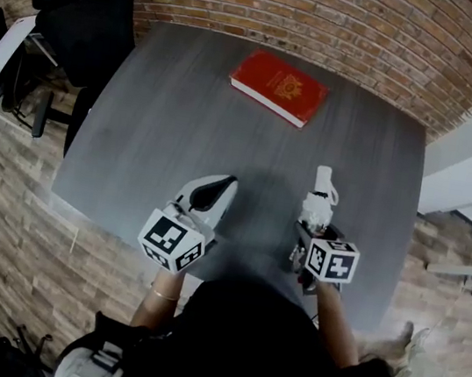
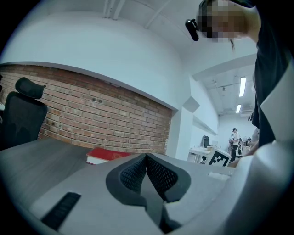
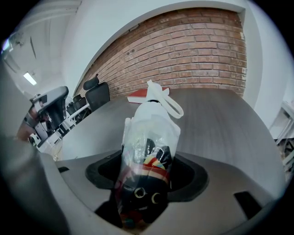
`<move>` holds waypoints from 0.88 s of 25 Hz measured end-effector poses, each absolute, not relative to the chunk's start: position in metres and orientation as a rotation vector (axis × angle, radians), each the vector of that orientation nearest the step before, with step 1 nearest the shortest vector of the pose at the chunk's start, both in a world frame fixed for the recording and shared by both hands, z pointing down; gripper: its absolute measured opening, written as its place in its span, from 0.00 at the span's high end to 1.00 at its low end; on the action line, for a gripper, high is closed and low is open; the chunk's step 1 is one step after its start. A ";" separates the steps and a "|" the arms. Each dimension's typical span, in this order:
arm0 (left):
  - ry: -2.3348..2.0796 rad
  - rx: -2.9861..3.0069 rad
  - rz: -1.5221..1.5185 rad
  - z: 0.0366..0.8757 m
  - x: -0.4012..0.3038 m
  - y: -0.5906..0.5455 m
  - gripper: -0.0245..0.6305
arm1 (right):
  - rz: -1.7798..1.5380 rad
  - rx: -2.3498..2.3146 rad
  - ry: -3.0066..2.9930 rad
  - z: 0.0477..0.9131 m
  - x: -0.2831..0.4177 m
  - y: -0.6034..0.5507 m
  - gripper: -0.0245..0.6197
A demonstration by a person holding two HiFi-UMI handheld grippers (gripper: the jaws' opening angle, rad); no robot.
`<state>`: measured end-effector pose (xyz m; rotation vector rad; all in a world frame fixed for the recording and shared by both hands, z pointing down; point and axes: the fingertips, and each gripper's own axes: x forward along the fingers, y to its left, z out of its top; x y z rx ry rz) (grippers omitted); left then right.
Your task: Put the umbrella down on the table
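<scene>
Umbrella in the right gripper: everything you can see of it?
The umbrella is short and folded, in a clear crinkly plastic sleeve: dark fabric with a cartoon face and coloured stripes, white handle with a loop strap at the far end. The right gripper is shut on its body, handle pointing away over the grey table. Contact with the table can't be told.

No lettering can be read; the red book (image 1: 279, 87) at twelve o'clock bears a gold crest (too blurred).
</scene>
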<state>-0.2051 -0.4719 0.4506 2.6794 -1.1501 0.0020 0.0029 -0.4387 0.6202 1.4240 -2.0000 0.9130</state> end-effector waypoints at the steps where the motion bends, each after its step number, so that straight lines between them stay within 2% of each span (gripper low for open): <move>1: -1.151 2.676 0.003 0.451 -0.205 -0.472 0.96 | 0.919 1.417 -1.999 0.623 0.002 -0.439 0.51; 22: -1.115 2.677 0.011 0.457 -0.203 -0.478 0.96 | 0.969 1.376 -1.916 0.656 -0.001 -0.448 0.51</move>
